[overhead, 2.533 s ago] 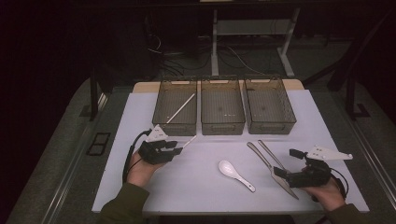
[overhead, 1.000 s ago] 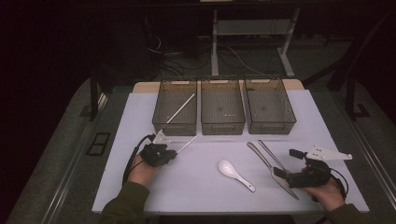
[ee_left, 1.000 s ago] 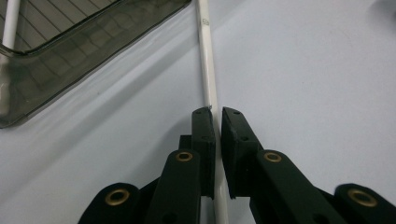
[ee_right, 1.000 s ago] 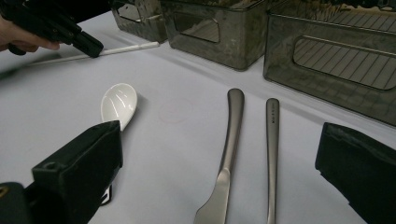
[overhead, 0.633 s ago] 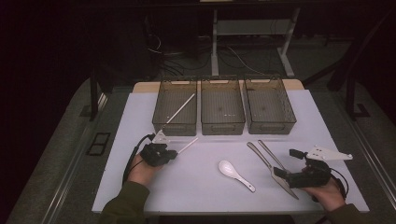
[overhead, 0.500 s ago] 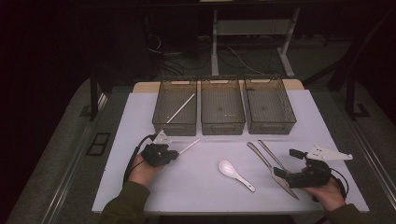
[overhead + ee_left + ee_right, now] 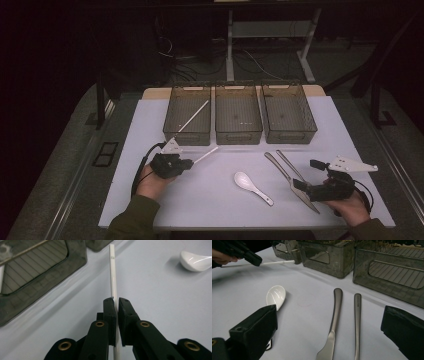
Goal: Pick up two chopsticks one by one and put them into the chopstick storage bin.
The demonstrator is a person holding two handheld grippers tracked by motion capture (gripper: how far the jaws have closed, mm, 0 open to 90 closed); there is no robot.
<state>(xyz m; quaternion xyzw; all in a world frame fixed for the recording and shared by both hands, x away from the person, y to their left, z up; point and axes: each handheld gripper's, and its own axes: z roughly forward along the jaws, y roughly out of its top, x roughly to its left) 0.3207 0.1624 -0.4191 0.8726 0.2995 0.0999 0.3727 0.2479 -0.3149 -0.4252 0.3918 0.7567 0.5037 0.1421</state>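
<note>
Left gripper view looks straight down a white chopstick (image 7: 113,282) that lies pinched between the two black jaws of the left gripper (image 7: 117,305), its far tip reaching toward the front wall of the left bin (image 7: 37,282). From the high view, the chopstick (image 7: 206,155) sits on the white table mat (image 7: 210,200) just in front of that left bin (image 7: 188,116), where a second chopstick (image 7: 192,117) leans across the rim. The middle bin (image 7: 238,114) and right bin (image 7: 288,113) stand in a row beside it. Nearer the person, a white ceramic spoon (image 7: 252,187) lies mid-mat, with a metal knife (image 7: 290,181) and a metal handle (image 7: 290,165) to its right. The right gripper (image 7: 306,187) rests at the knife, and in the right gripper view its jaws stand wide apart, holding nothing.
</note>
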